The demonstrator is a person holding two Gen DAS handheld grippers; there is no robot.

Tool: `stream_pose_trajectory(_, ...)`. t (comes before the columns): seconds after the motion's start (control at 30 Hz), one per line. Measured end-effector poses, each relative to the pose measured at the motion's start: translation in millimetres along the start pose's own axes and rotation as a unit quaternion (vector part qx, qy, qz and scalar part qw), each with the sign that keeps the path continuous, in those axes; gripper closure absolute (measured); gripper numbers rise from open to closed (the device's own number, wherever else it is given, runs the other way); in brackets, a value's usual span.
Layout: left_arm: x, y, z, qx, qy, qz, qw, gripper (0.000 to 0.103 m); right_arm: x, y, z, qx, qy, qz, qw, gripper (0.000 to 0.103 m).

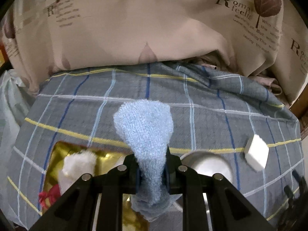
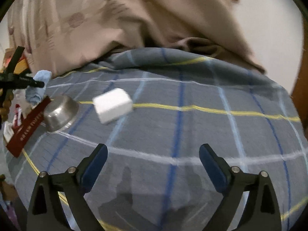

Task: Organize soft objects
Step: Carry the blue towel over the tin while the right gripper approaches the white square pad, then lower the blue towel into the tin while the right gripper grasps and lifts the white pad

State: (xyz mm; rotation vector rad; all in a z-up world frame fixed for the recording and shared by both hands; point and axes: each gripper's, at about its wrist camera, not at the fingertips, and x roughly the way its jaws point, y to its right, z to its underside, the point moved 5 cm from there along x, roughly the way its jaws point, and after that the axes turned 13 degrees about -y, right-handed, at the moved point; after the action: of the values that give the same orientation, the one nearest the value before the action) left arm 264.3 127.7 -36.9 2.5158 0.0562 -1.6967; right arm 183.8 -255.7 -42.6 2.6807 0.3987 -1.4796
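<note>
My left gripper is shut on a light blue fluffy cloth, which stands up out of the jaws and hangs down below them. It is held above a gold-lined box with a white plush toy inside. The cloth and left gripper also show at the far left of the right wrist view. A white sponge block lies on the plaid blue sheet. My right gripper is open and empty above the sheet.
A steel bowl stands between the box and the sponge. The box's dark red lid leans by the bowl. A beige printed quilt is piled behind. A wooden edge lies at right.
</note>
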Motion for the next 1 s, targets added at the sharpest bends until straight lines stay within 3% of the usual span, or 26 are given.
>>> stream_pose_trajectory(0.27, -21, -29, 28, -0.03, 0.012, 0.012, 0.9994, 0.084, 45, -61, -48, -0.102, -0.029, -0.001, 0.994, 0.008)
stream_pose_trajectory(0.5, -36, -43, 47, -0.052, 0.018, 0.018, 0.9983, 0.084, 71, -74, -76, -0.12, -0.051, -0.007, 0.991, 0.008)
stream_pose_trajectory(0.67, -44, -43, 58, -0.056, 0.023, 0.024, 0.9979, 0.084, 100, -82, -87, -0.145, -0.096, 0.003, 0.985, 0.008)
stream_pose_trajectory(0.77, -47, -43, 63, -0.06, 0.025, 0.027, 0.9975, 0.084, 114, -80, -87, -0.132, -0.13, -0.015, 0.983, 0.034)
stream_pose_trajectory(0.9, -54, -47, 69, -0.071, 0.033, 0.031, 0.9964, 0.083, 112, -82, -93, -0.112, -0.131, -0.018, 0.985, 0.037)
stream_pose_trajectory(1.0, -59, -52, 72, -0.082, 0.041, 0.03, 0.9954, 0.083, 101, -91, -114, -0.082, -0.109, -0.06, 0.989, 0.037)
